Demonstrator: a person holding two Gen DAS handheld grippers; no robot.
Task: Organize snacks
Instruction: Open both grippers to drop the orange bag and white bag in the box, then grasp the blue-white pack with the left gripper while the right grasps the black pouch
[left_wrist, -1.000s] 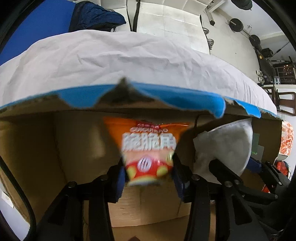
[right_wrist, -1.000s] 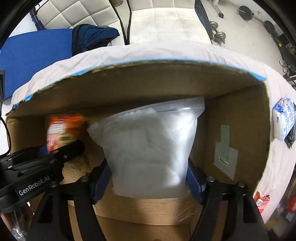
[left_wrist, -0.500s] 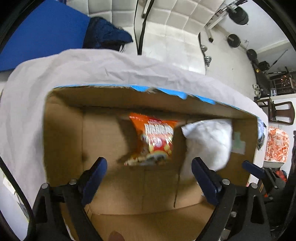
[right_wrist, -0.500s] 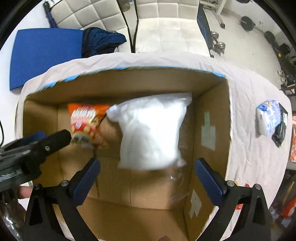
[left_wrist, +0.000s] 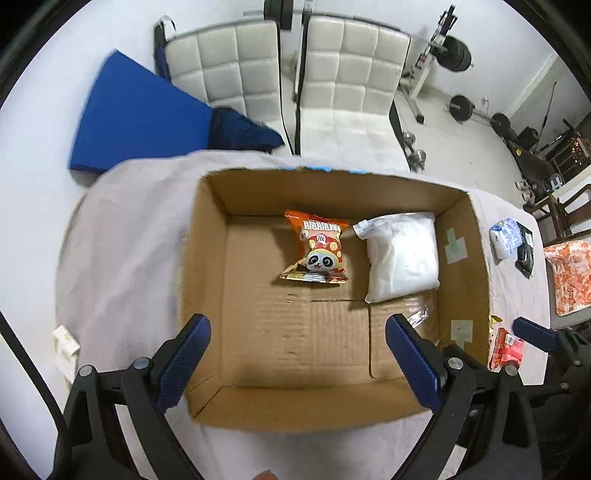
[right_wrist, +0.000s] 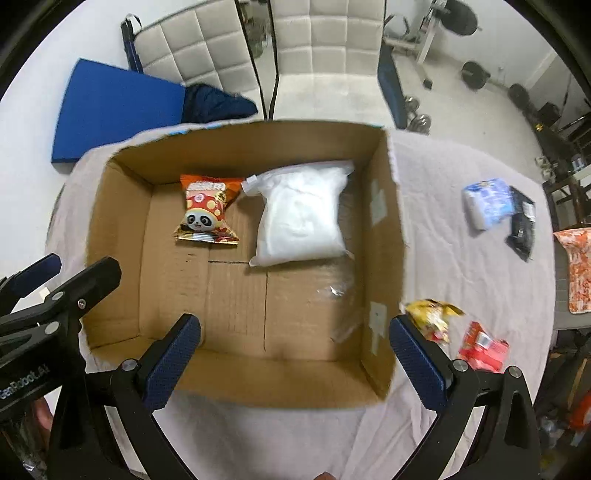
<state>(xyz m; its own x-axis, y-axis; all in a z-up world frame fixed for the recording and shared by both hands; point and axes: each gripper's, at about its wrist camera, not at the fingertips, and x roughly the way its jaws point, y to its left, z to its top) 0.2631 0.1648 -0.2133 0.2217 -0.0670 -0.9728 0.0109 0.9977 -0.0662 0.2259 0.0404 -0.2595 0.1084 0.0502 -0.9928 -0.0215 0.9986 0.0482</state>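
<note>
A home gym room with two white padded chairs (left_wrist: 288, 74) and barbell weights surrounds a desk (right_wrist: 461, 258) under a pale wrinkled cloth. On it stands an open cardboard box (left_wrist: 207, 258). Inside, at the far wall, lies an orange snack packet (left_wrist: 317, 247) with a panda picture; its white lettering is too blurred to read. Just beside it lies a white zip bag (left_wrist: 402, 258). The left hand-held gripper (left_wrist: 295, 358) and the right hand-held gripper (right_wrist: 291, 358) both hang above the box, jaws wide apart and empty. This drop-off step looks finished. Next, probably, comes one of the loose snacks: the yellow packet (right_wrist: 432, 317), the red packet (right_wrist: 484, 347) or the blue-white packet (right_wrist: 487, 203), all outside the box on the right. "GenRobot.AI" is printed on the left tool.
</note>
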